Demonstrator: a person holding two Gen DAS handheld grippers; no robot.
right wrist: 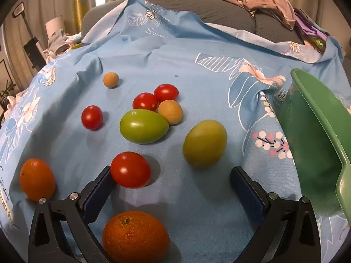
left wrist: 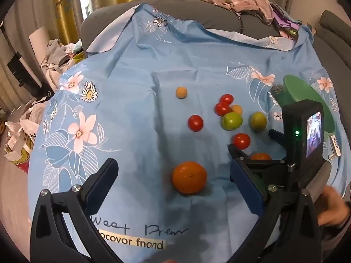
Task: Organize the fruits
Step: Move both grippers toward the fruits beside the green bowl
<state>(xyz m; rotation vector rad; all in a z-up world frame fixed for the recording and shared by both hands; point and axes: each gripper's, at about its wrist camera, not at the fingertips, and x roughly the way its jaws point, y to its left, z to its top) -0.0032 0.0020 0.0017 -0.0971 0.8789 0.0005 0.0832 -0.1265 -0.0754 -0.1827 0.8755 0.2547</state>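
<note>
Left wrist view: left gripper [left wrist: 173, 182] tilted down over a blue floral cloth [left wrist: 136, 70], jaws spread wide, nothing pinched. One orange [left wrist: 189, 177] lies on the cloth between the fingers, touching neither. Right gripper [left wrist: 258, 151] sits just beside it on the right, held by a hand [left wrist: 333, 208].

Right wrist view: right gripper [right wrist: 170, 180] also spread wide, empty. Second orange [right wrist: 136, 236] lies low between its fingers; a red cherry tomato [right wrist: 131, 169] rests at the left fingertip, contact unclear. Beyond: two green fruits [right wrist: 144, 126], three more cherry tomatoes [right wrist: 92, 117], two small tan fruits [right wrist: 170, 111]. Green bowl [right wrist: 316, 135] stands at the right, near the fruit.
</note>
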